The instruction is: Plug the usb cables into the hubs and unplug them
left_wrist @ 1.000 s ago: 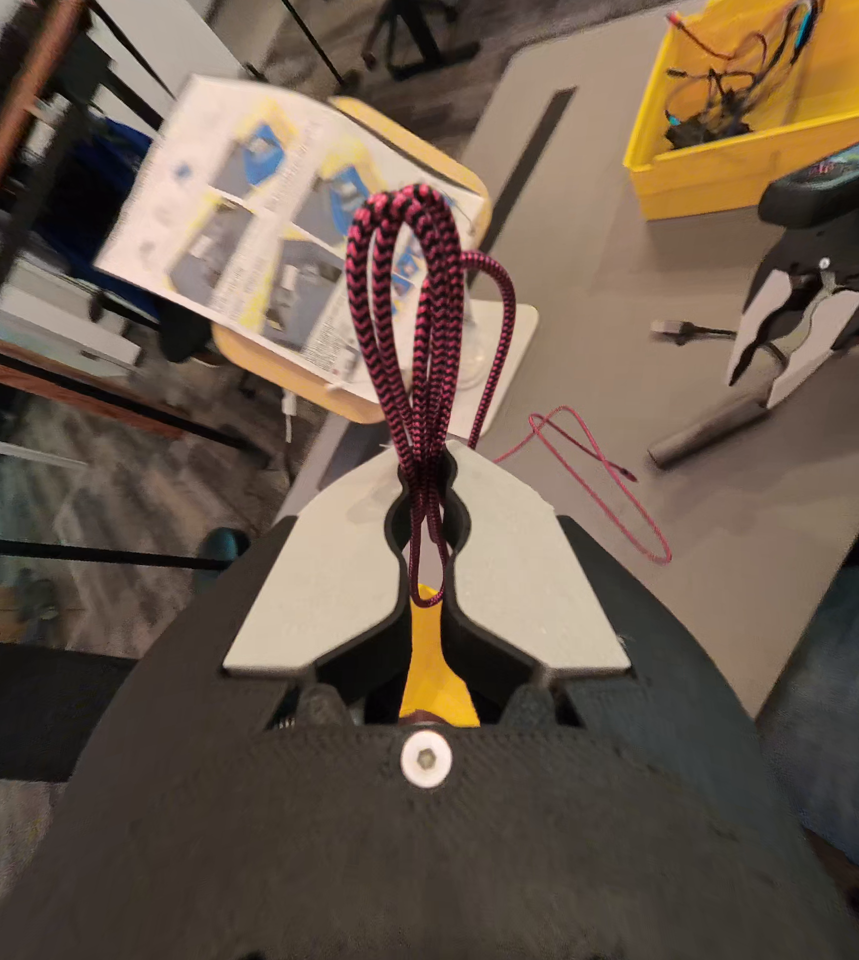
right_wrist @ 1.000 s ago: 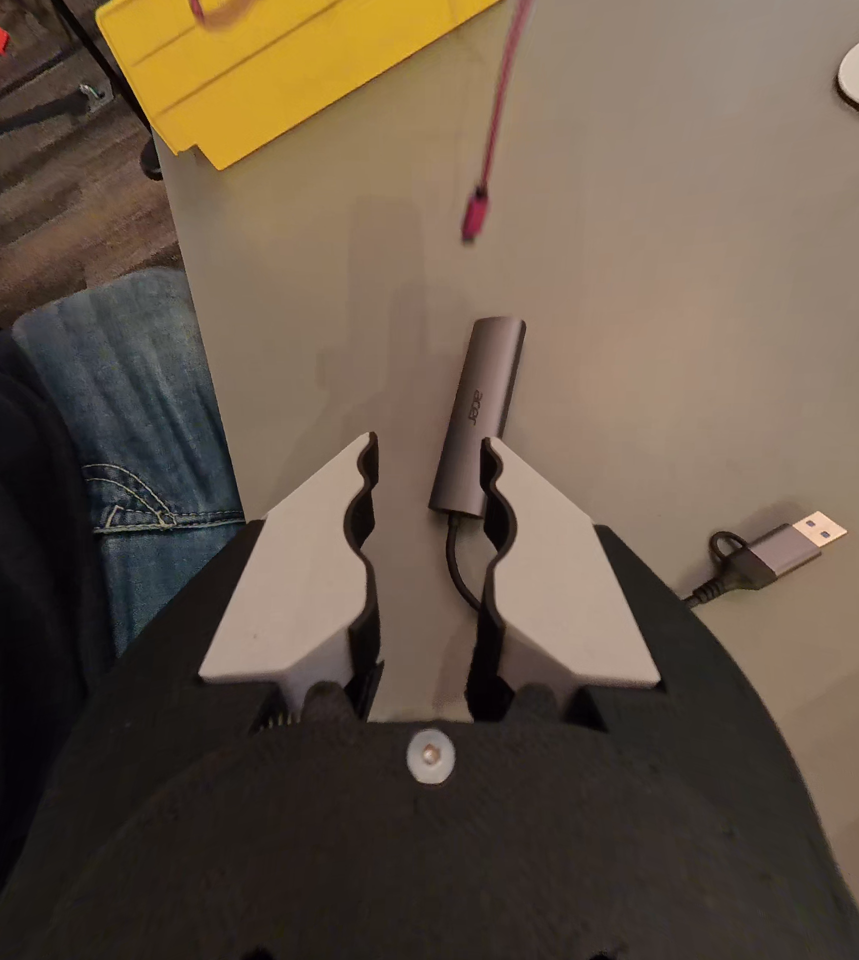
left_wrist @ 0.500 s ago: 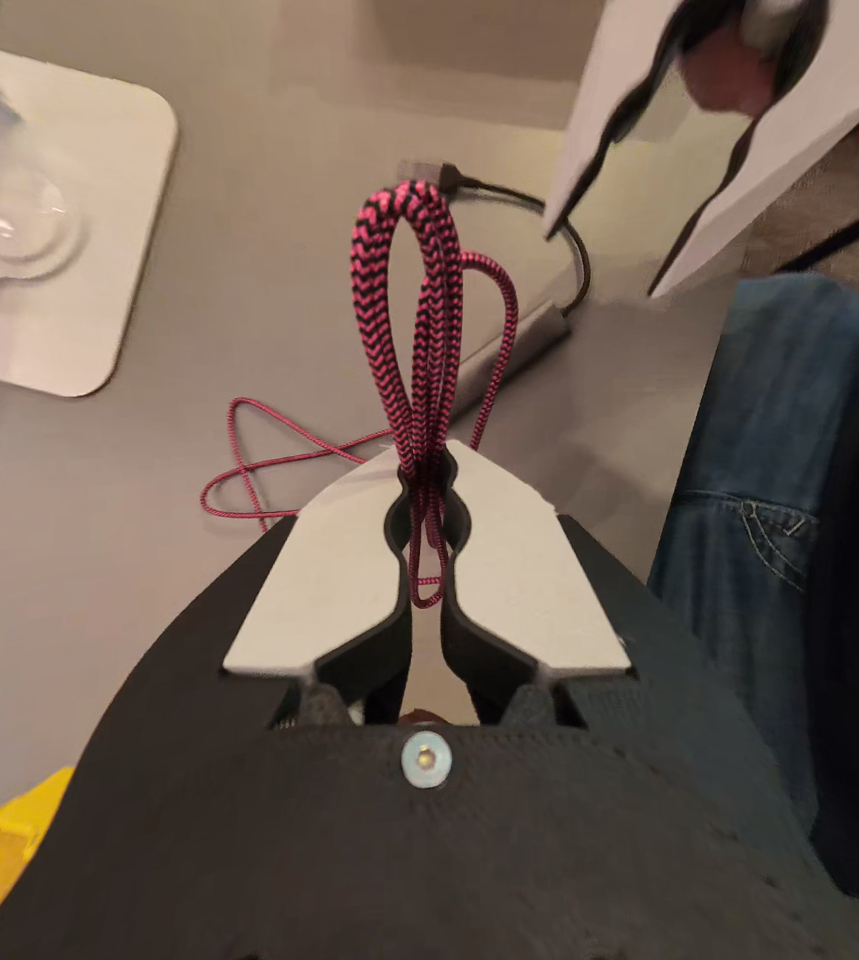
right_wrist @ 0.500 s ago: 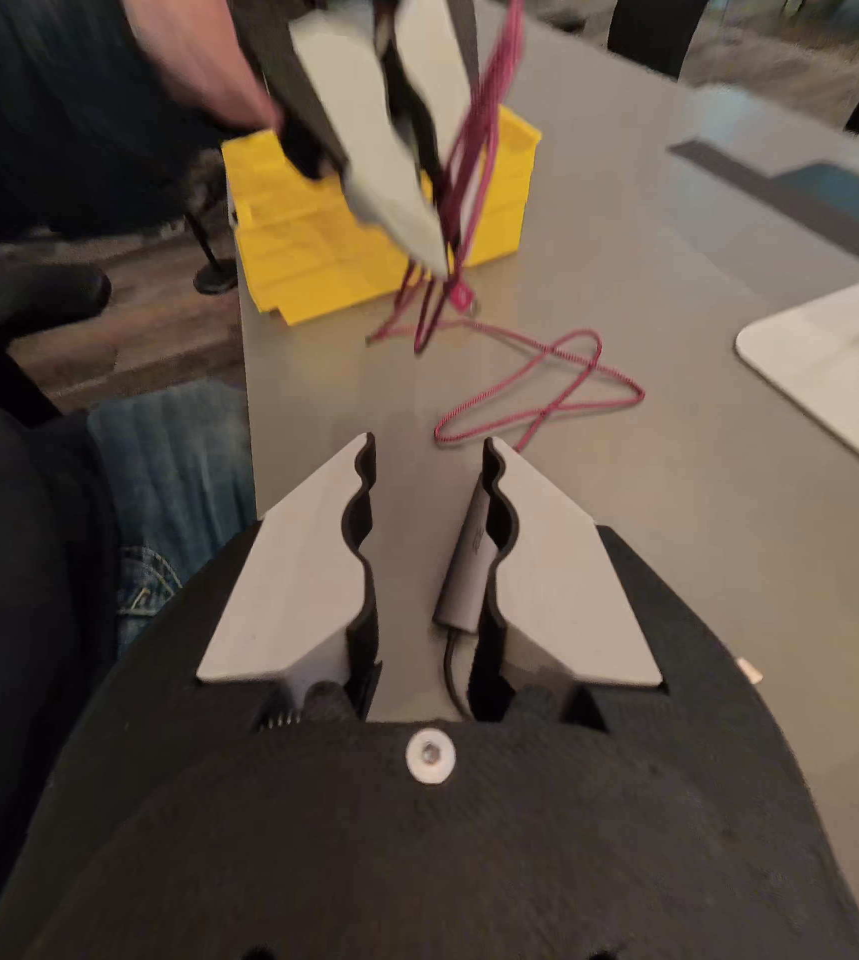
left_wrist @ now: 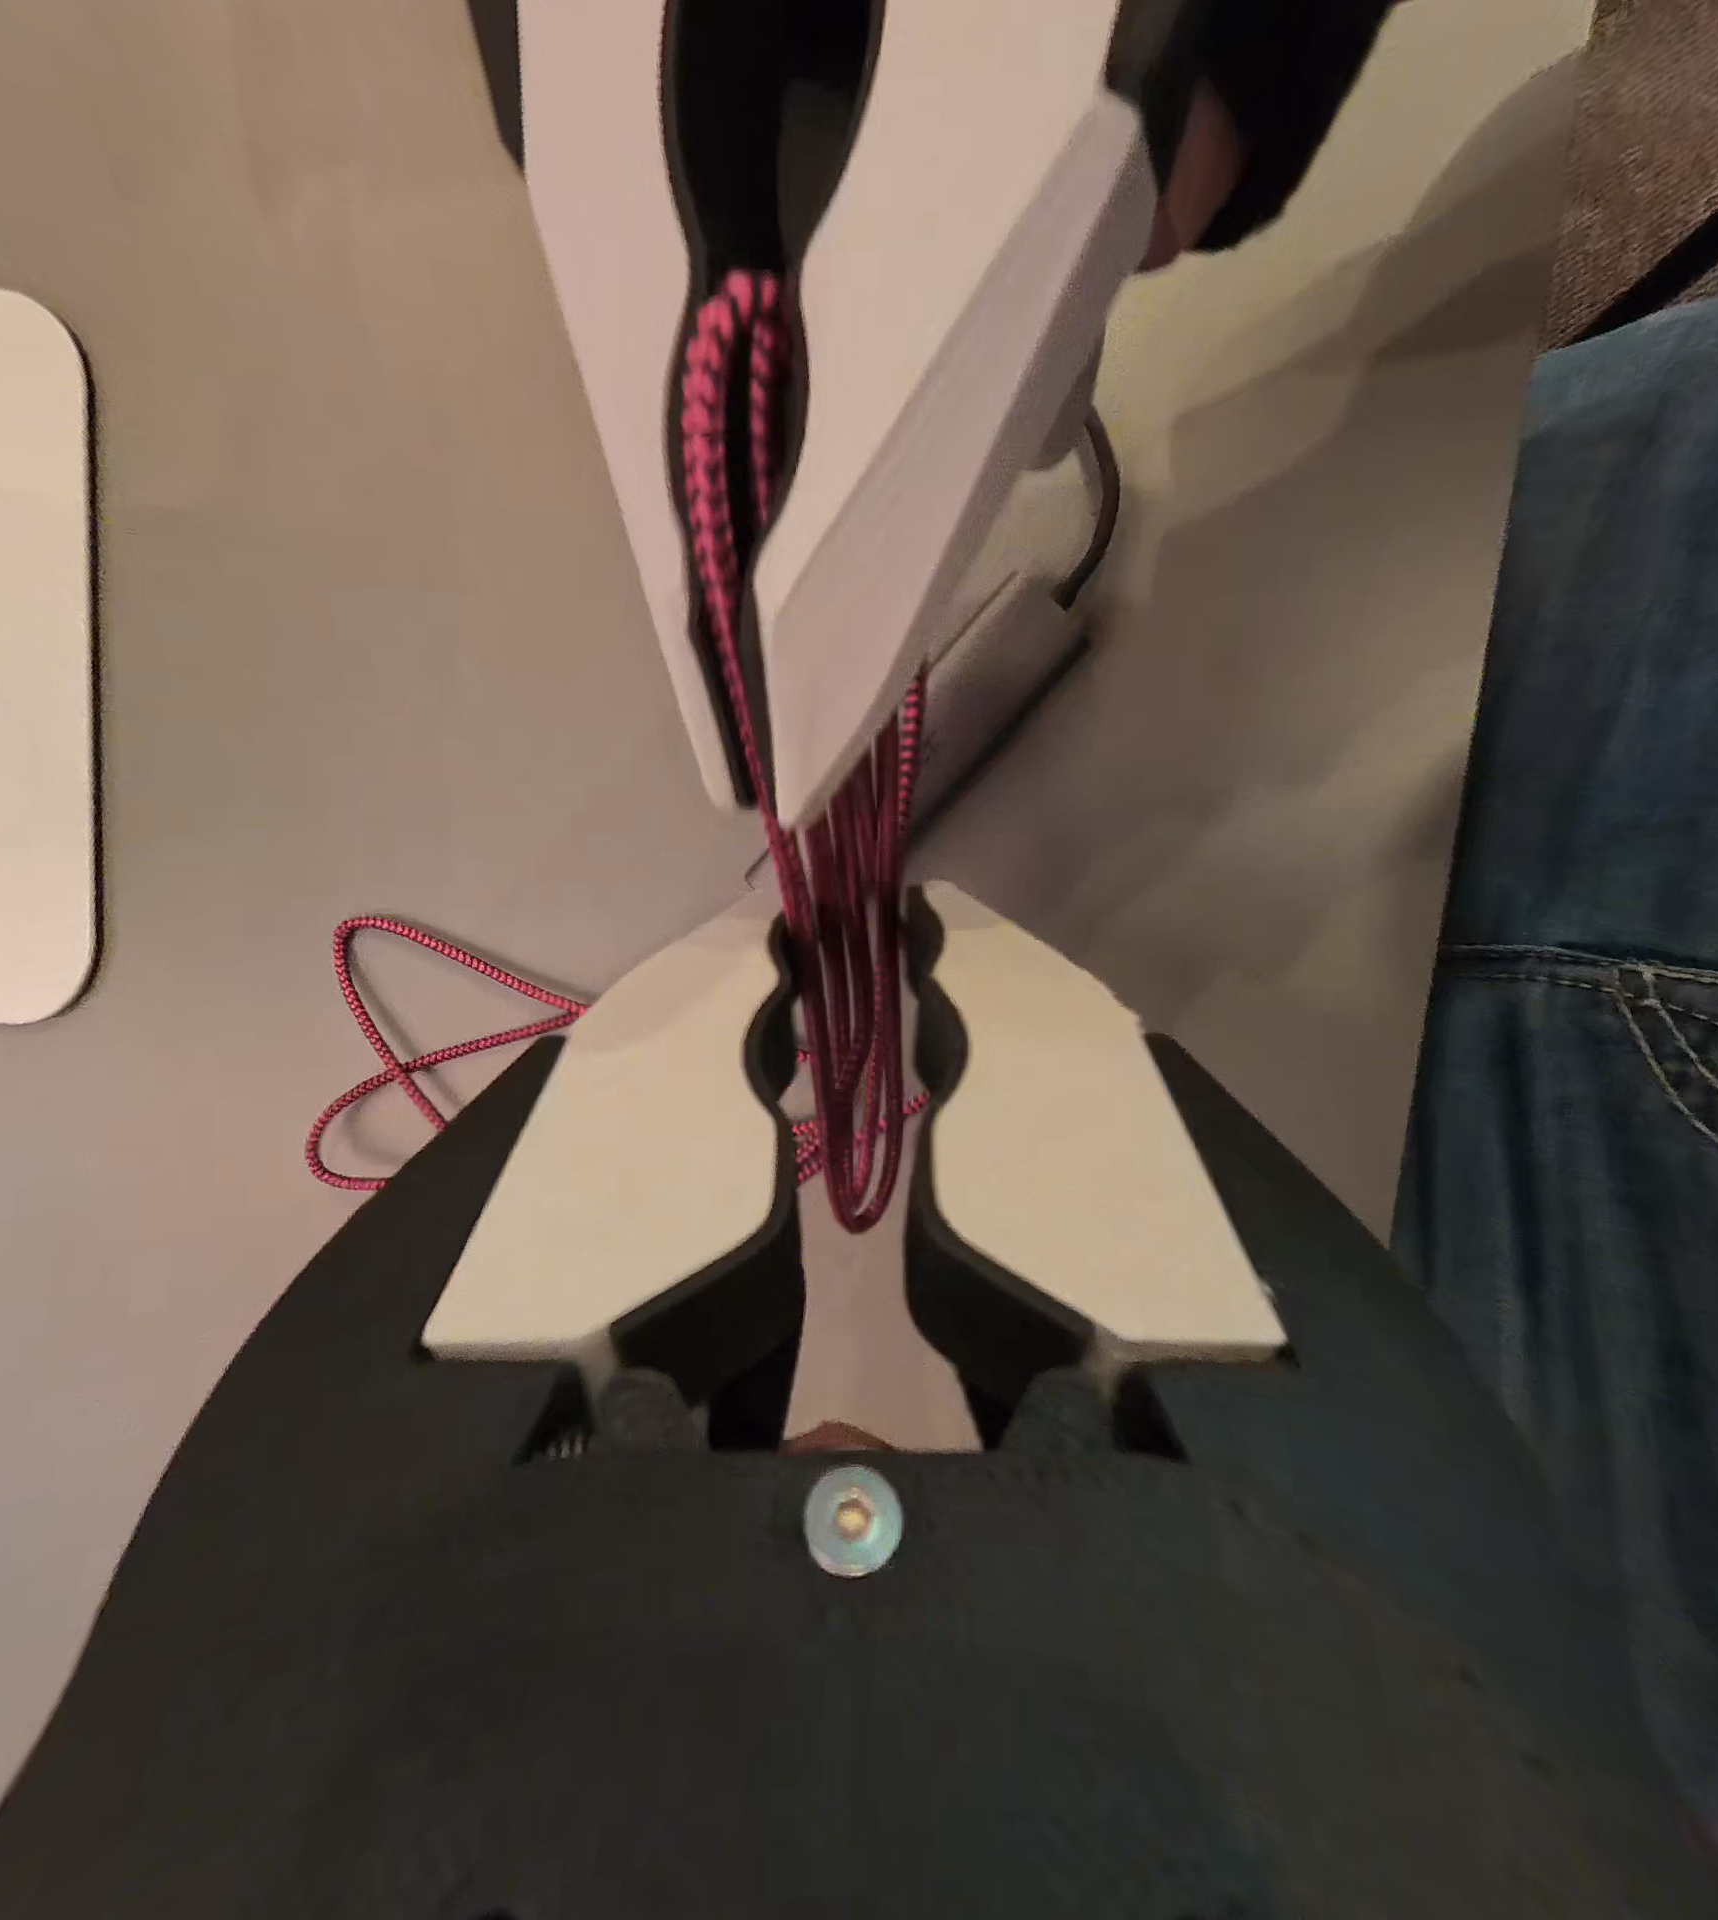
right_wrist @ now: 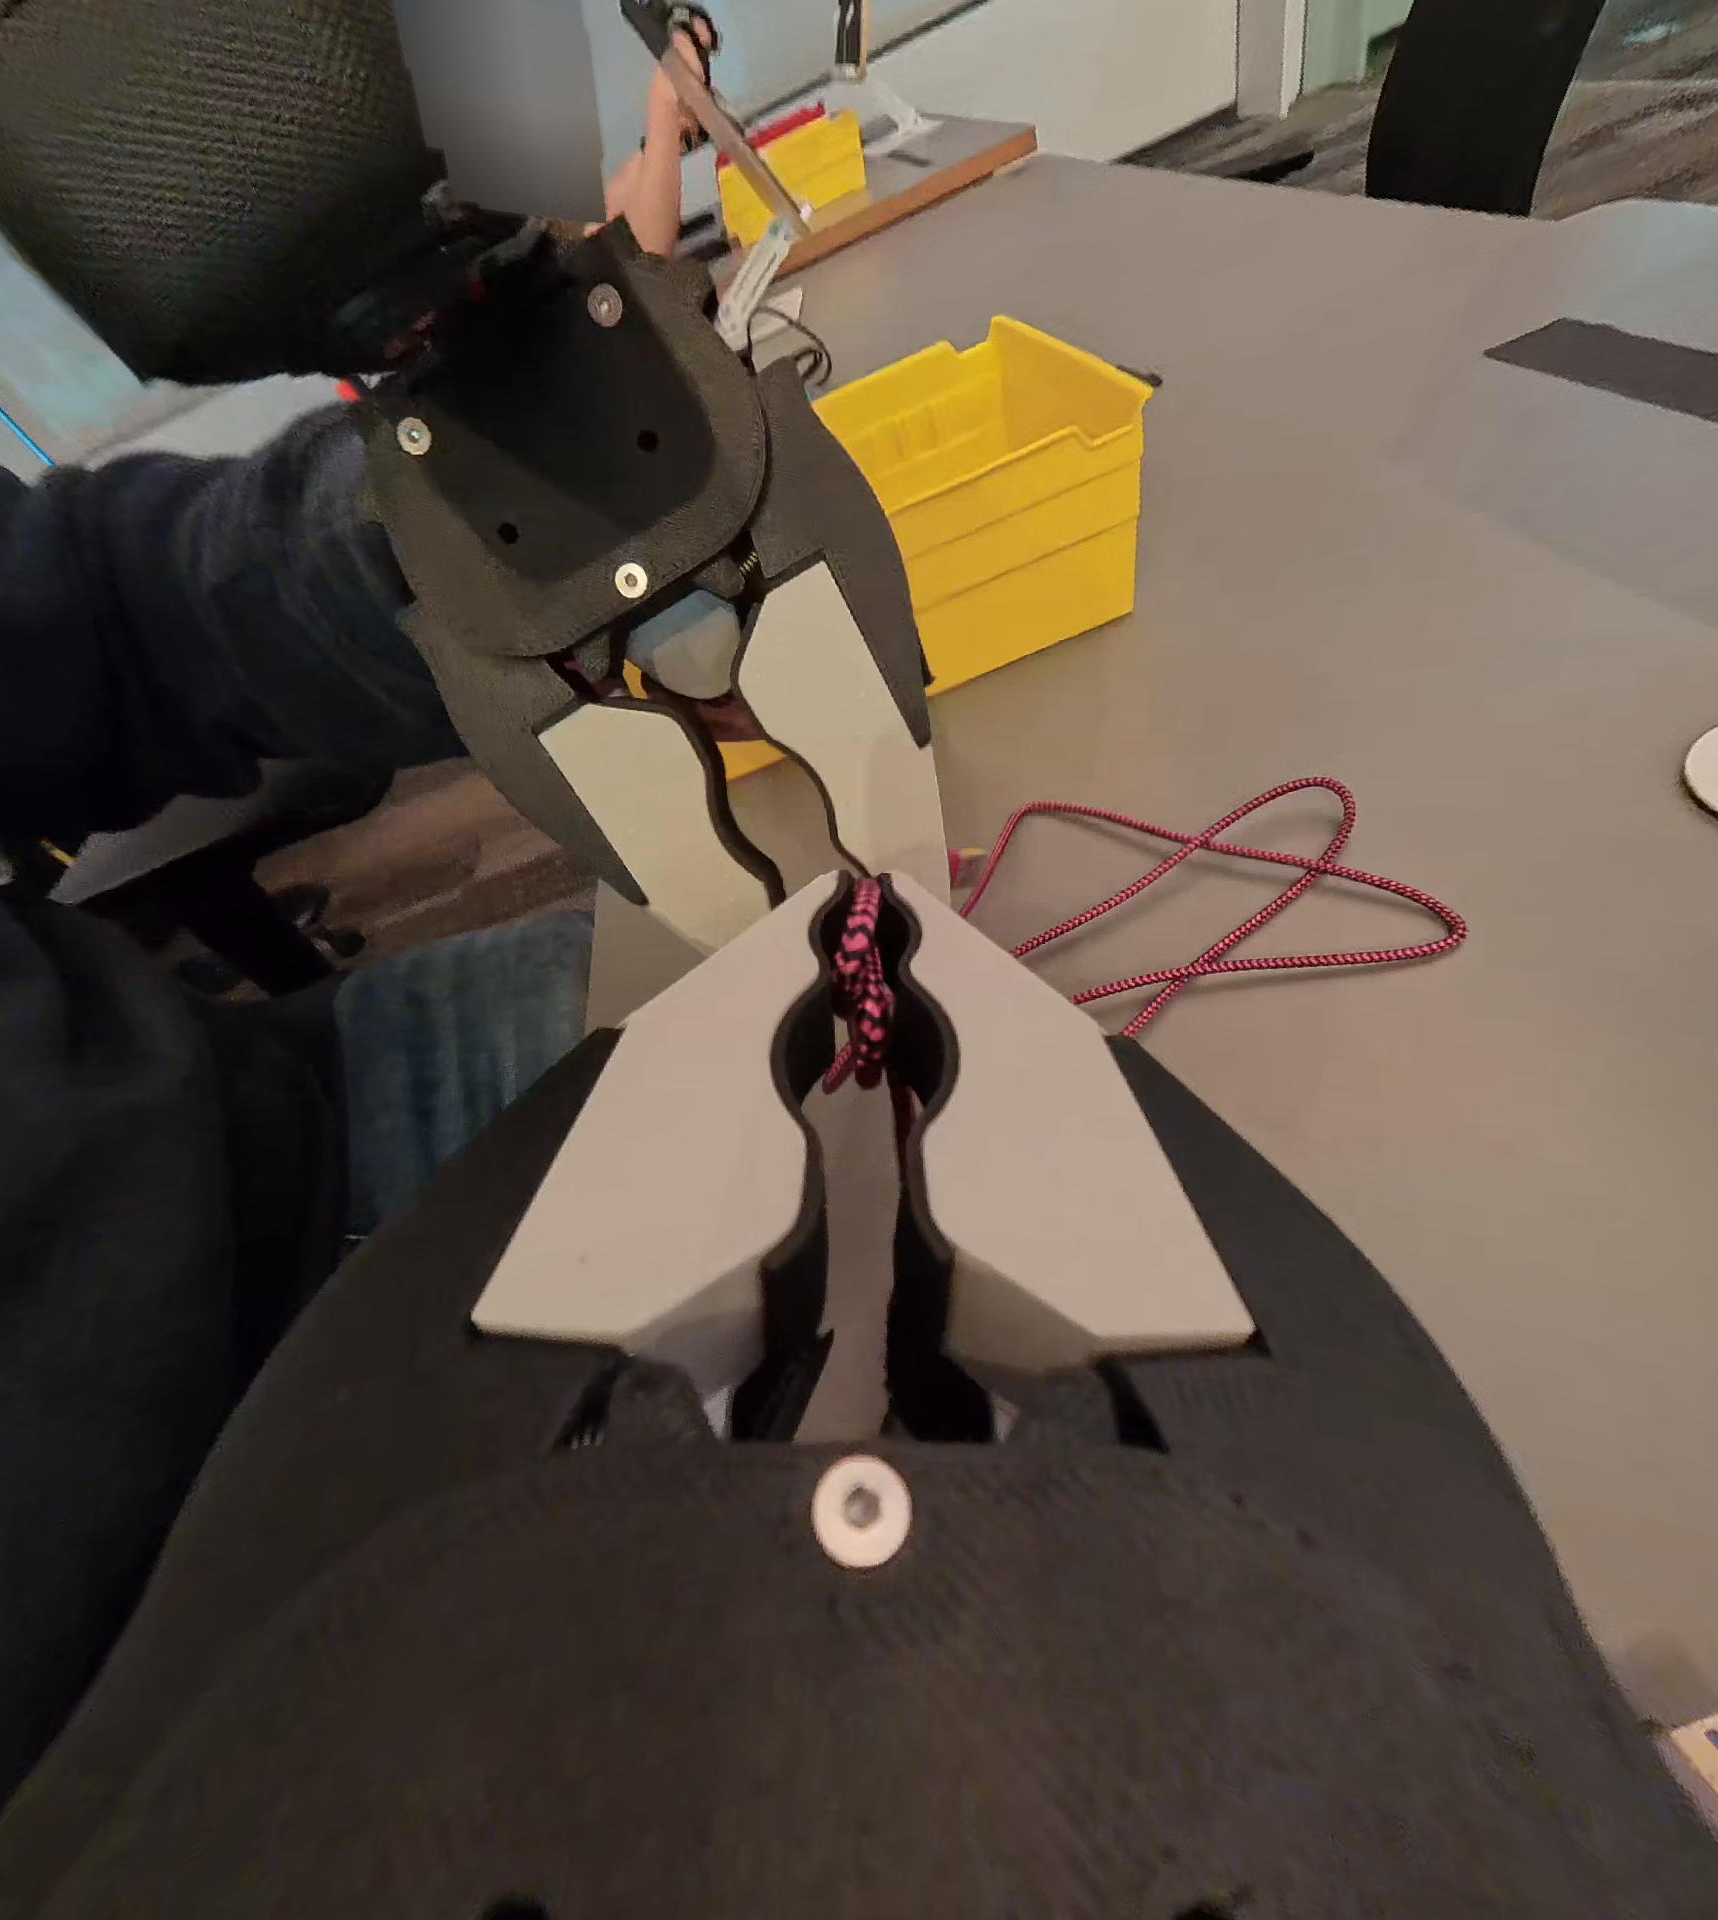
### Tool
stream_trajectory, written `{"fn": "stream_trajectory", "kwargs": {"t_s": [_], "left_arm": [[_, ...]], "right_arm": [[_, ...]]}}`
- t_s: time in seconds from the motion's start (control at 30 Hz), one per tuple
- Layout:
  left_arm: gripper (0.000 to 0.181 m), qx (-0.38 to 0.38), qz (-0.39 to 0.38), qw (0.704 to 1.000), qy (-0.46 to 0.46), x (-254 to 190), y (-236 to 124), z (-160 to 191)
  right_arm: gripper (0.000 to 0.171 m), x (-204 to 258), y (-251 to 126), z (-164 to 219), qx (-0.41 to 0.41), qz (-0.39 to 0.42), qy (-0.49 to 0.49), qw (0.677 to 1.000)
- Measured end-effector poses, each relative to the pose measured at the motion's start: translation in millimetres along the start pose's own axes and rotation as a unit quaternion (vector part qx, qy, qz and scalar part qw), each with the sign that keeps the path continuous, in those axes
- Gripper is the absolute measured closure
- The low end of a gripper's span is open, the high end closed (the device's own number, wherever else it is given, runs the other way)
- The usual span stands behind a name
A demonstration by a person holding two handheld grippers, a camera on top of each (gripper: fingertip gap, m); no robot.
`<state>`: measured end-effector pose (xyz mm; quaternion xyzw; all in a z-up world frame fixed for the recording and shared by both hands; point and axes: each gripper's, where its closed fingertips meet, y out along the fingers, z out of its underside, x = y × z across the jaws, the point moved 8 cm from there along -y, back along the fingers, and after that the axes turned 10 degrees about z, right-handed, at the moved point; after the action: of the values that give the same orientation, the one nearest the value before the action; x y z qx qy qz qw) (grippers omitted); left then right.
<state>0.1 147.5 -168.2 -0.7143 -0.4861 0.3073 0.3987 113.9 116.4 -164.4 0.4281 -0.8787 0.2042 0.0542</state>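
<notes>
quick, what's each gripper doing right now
Left gripper: open, the looped pink braided cable hanging loose between its fingers.
Right gripper: shut on the pink braided cable at its fingertips.

Premises are presenting as an office or lab workspace. A broad grey counter (right_wrist: 1354, 520) is serving as the main landmark. A yellow parts bin (right_wrist: 1021, 488) is sitting on it, and beyond that bin a second yellow bin (right_wrist: 793, 171) is resting on a wood-edged desk (right_wrist: 917, 166). A black mesh office chair back (right_wrist: 169, 177) is standing left of the counter. Carpeted flooring (right_wrist: 1686, 114) is showing past the counter's far edge.
</notes>
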Motion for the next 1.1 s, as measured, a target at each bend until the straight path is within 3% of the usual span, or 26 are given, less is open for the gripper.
{"fn": "stream_trajectory", "kwargs": {"t_s": [0.17,0.33,0.53,0.77,0.83,0.93,1.1], "left_arm": [[0.14,-0.061,0.022,0.998,-0.023,4,-30,10],[0.144,-0.103,0.085,0.99,-0.045,11,-46,15],[0.149,-0.068,0.125,0.989,-0.039,9,-29,18],[0.144,-0.001,0.167,0.986,-0.004,-17,18,27],[0.157,-0.001,0.188,0.982,0.01,-24,26,26],[0.174,-0.059,0.211,0.975,0.039,-33,23,16],[0.177,-0.093,0.237,0.967,-0.009,-25,11,15]], "right_arm": [[0.171,1,-25,-4,-0.062,-0.054,-0.031,0.996],[0.171,8,-40,-11,-0.081,-0.095,-0.092,0.988],[0.17,20,-48,-14,-0.071,-0.143,-0.145,0.977],[0.171,28,-50,2,-0.044,-0.156,-0.17,0.972],[0.17,29,-52,2,-0.048,-0.157,-0.17,0.972],[0.17,29,-56,1,-0.056,-0.16,-0.168,0.971],[0.17,12,-62,4,-0.037,-0.124,-0.138,0.982]]}}
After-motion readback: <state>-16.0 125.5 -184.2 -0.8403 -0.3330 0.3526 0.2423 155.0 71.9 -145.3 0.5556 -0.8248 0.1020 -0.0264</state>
